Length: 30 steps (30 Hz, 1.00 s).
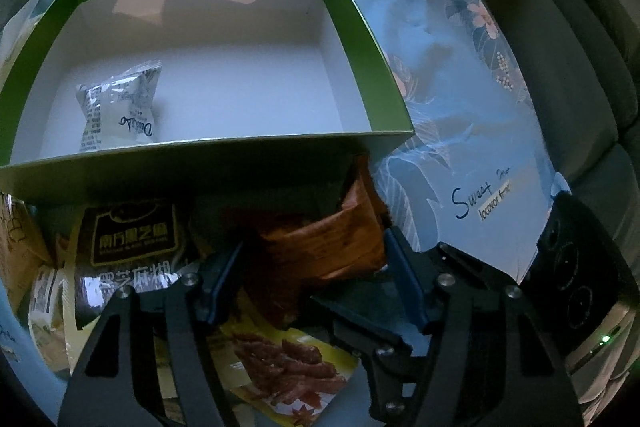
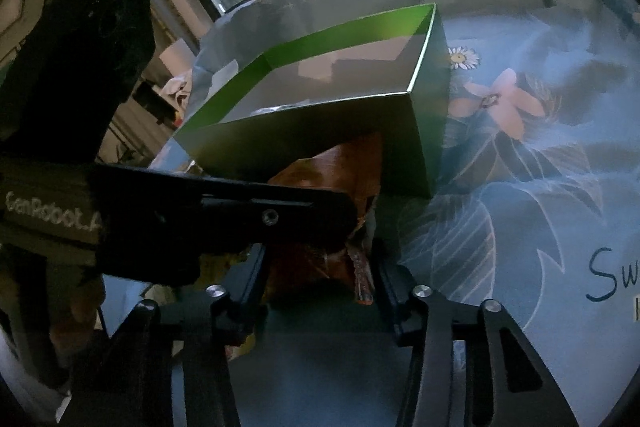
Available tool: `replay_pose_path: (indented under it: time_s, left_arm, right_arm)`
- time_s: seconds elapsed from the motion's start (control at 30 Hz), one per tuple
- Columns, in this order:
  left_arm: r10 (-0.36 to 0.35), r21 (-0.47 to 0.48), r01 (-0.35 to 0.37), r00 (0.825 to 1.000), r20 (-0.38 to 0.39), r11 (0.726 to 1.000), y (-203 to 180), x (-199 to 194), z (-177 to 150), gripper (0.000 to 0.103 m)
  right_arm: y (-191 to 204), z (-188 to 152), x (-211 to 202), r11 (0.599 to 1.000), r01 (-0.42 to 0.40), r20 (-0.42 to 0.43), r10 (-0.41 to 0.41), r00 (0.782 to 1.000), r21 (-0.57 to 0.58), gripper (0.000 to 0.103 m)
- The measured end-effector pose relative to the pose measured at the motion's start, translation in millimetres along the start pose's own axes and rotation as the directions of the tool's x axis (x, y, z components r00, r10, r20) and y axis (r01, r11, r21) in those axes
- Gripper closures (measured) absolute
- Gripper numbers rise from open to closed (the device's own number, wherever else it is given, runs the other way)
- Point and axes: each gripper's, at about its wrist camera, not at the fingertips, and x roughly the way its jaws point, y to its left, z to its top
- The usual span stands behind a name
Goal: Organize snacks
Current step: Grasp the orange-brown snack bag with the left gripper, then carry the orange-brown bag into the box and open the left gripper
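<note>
A green box (image 1: 362, 39) is sitting on a blue floral bedsheet (image 1: 460, 131), holding one silvery wrapped snack (image 1: 120, 107) near its left wall. In front of the box a heap of packets is crowding the sheet – a black sesame-paste packet (image 1: 132, 239), a yellow dried-meat packet (image 1: 288, 371) and an orange-brown packet (image 1: 340, 239) leaning against the box's near wall. The left gripper (image 1: 316, 267) is straddling this orange-brown packet, fingers apart; I cannot tell whether they are pressing it. The right gripper (image 2: 320, 267) is standing around the same packet's crimped end – contact unclear – with the left gripper's body crossing its view
</note>
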Motion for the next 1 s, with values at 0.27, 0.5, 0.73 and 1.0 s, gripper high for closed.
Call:
replay_pose_path:
  time_s: [0.27,0.5,0.73,1.0]
  left_arm:
    - [-0.027,0.049,0.022,0.995,0.092,0.999,-13,-25,-7,0.042]
    - [-0.047,0.125,0.021,0.978,0.205,0.992,-34,-61,-9,0.042]
    - [-0.061,0.141,0.018,0.951,0.302,0.990,-39,-88,2,0.041]
    - [-0.056,0.112,0.013,0.921,0.386,0.994,-20,-113,27,0.041]
  right_arm:
    - [8,1,-21,0.999,0.004,0.077,-0.001,0.997,-0.032,0.068]
    - [24,12,-55,0.996,0.038,0.186,-0.023,0.982,-0.075,0.068]
    - [45,37,-71,0.986,0.074,0.254,-0.035,0.967,-0.148,0.068]
    - [60,74,-64,0.973,0.081,0.291,-0.015,0.957,-0.216,0.068]
